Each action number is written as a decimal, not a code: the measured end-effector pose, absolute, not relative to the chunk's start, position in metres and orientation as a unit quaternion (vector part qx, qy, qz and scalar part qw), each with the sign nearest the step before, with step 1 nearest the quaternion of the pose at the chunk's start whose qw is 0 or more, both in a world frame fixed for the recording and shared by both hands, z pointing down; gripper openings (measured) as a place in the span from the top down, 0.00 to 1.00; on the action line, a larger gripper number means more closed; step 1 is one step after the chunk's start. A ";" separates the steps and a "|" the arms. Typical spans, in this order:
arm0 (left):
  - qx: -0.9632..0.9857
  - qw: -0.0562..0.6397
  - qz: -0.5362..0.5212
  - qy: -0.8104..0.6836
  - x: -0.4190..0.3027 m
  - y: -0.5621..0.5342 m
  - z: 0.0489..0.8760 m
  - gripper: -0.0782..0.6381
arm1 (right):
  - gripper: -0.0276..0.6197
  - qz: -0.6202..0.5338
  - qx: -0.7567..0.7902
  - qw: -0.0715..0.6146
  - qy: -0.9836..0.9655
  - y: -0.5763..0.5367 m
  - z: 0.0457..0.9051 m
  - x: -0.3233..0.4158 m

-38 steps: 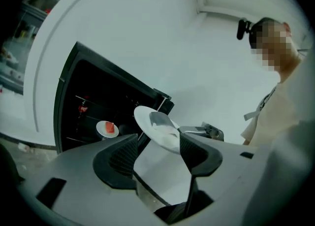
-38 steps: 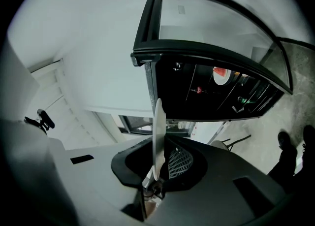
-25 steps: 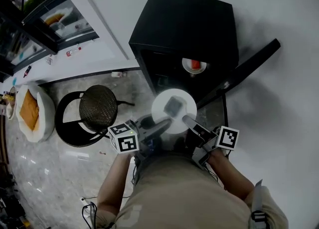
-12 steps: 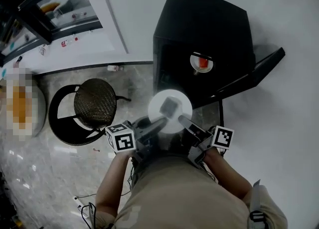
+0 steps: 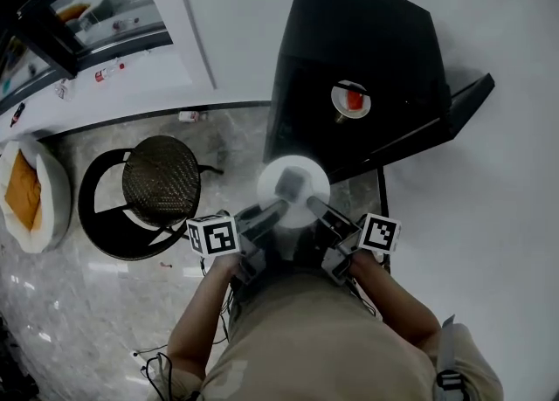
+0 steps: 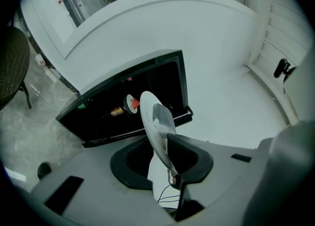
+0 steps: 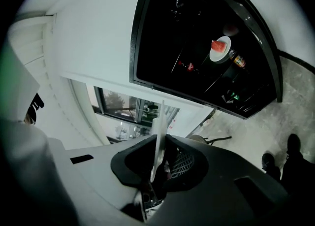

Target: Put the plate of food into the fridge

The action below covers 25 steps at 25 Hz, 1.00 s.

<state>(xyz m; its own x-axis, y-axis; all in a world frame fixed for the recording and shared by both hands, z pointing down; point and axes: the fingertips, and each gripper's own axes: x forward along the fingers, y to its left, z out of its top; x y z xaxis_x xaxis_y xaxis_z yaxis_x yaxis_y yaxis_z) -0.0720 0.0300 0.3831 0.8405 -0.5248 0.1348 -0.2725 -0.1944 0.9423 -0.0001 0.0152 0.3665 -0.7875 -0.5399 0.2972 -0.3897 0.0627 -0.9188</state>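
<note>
A white plate (image 5: 293, 190) carrying a pale grey piece of food (image 5: 293, 183) hangs in front of the open black fridge (image 5: 358, 41). My left gripper (image 5: 271, 212) holds its left rim. Its jaws have just been closing, and the rim (image 6: 150, 121) now sits pinched between them. My right gripper (image 5: 316, 209) is shut on the right rim, where the plate (image 7: 158, 136) shows edge-on between the pads. Inside the fridge sits another plate with red food (image 5: 349, 99).
The fridge door (image 5: 428, 128) swings open to the right. A round black wicker stool (image 5: 162, 185) stands left of the fridge, and a cushion bed (image 5: 31, 194) lies at far left. A bottle (image 7: 237, 60) lies beside the inner plate. The person's shoes (image 7: 290, 161) are on the marble floor.
Both grippers have carried the plate lower and closer to the fridge opening. The left gripper has rolled and its jaws have narrowed onto the rim.
</note>
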 end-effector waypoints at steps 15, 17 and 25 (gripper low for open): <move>0.718 0.644 -0.138 -0.225 -0.055 0.027 0.410 0.82 | 0.87 -0.583 -0.359 0.010 0.729 0.022 0.398 0.011; 0.699 0.662 -0.151 -0.224 -0.052 0.024 0.412 0.83 | 0.86 -0.576 -0.360 -0.004 0.734 0.021 0.402 0.014; 0.668 0.689 -0.171 -0.221 -0.044 0.015 0.427 0.85 | 0.85 -0.551 -0.365 -0.054 0.749 0.014 0.413 0.022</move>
